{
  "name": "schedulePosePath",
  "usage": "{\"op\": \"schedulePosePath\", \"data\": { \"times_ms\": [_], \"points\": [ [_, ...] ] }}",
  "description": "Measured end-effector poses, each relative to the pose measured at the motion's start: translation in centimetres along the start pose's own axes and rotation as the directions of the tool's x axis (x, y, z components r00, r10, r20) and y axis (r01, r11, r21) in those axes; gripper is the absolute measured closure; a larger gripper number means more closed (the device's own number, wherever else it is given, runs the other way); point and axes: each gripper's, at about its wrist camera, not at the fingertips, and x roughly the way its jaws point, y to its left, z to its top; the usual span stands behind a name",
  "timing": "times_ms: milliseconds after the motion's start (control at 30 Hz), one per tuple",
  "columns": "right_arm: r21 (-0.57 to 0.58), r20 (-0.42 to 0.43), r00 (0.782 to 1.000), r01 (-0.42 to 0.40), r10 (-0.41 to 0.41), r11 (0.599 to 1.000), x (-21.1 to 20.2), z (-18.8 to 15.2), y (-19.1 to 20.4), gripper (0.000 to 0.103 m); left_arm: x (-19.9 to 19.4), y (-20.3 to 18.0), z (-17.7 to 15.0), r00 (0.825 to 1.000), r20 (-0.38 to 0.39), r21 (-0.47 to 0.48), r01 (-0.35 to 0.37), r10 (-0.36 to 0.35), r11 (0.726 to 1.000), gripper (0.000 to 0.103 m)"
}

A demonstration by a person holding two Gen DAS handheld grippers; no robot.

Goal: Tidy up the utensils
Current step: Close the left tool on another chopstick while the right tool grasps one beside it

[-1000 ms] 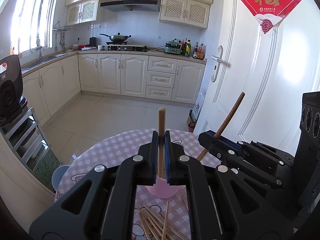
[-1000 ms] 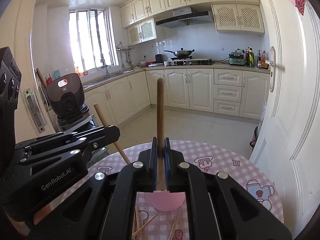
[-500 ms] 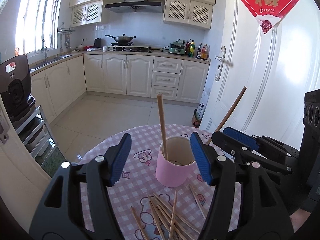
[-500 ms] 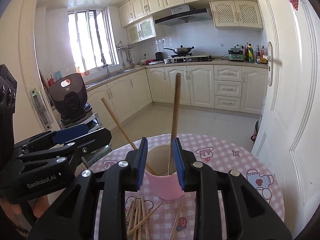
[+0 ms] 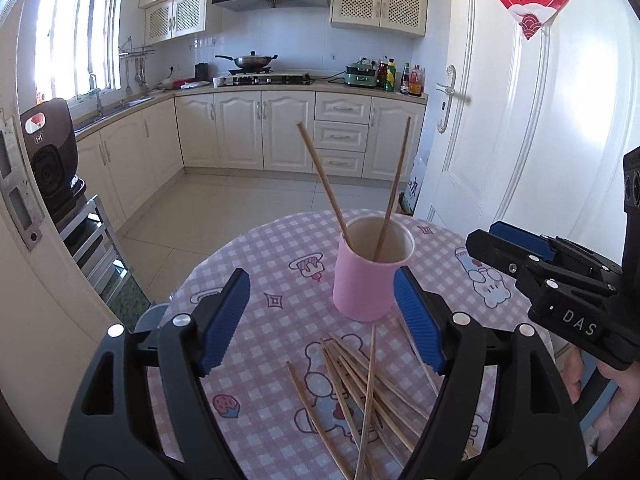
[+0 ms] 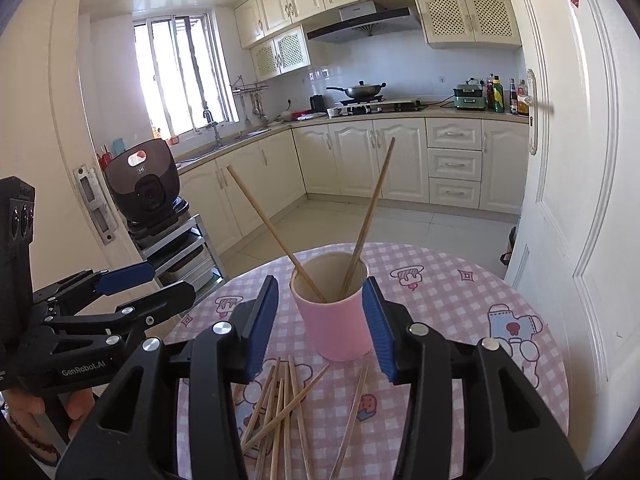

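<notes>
A second ago each hand-held gripper pinched a chopstick; now both chopsticks (image 5: 322, 178) stand leaning in the pink cup (image 5: 366, 278). The left hand-held gripper (image 5: 320, 320) gapes wide, empty, the cup just beyond its pads. The right hand-held gripper (image 6: 322, 326) is wide too, flanking the cup. Loose chopsticks (image 6: 280, 408) lie on the checked surface (image 6: 460, 292). Only the right view shows the person's fingers (image 6: 30, 404) under the left tool.

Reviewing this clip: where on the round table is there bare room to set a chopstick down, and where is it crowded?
Bare checked tablecloth lies left of the pink cup, and in the right wrist view right of it toward the door. Crowded: the loose chopsticks piled just in front of the cup, between the open left gripper and open right gripper.
</notes>
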Motion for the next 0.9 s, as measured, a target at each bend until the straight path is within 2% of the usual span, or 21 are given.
{"op": "schedulePosePath", "data": {
  "times_ms": [233,500,533,600,700,767,900],
  "points": [
    [0.021,-0.115,0.993,-0.002,0.004,1.0,1.6,-2.3,-0.7,0.062,2.2,-0.3,-2.1,0.989,-0.14,0.023,0.05,-0.047,0.998,0.03],
    [0.031,-0.256,0.967,0.007,0.002,0.999,3.9,-5.3,-1.4,0.062,6.2,-2.5,-4.7,0.944,-0.322,0.068,0.103,-0.075,0.992,0.031],
    [0.039,-0.27,0.963,0.003,0.008,0.999,4.0,-5.7,-1.6,0.062,6.6,-2.6,-5.1,0.935,-0.346,0.068,0.111,-0.081,0.991,0.035],
    [0.049,-0.3,0.954,0.002,0.012,0.999,4.4,-6.4,-1.9,0.062,7.7,-3.0,-5.8,0.911,-0.4,0.059,0.138,-0.103,0.989,0.054],
    [0.049,-0.336,0.942,0.008,0.009,0.999,4.9,-7.2,-2.0,0.062,9.0,-3.5,-6.8,0.884,-0.453,0.051,0.149,-0.11,0.988,0.066],
    [0.058,-0.351,0.936,0.001,0.02,0.998,5.0,-7.6,-2.3,0.062,9.6,-3.8,-7.2,0.87,-0.48,0.047,0.15,-0.11,0.988,0.069],
    [0.051,-0.381,0.925,0.0,0.019,0.999,5.4,-8.2,-2.3,0.062,10.5,-4.2,-7.6,0.859,-0.5,0.048,0.15,-0.106,0.988,0.069]
  ]
}}
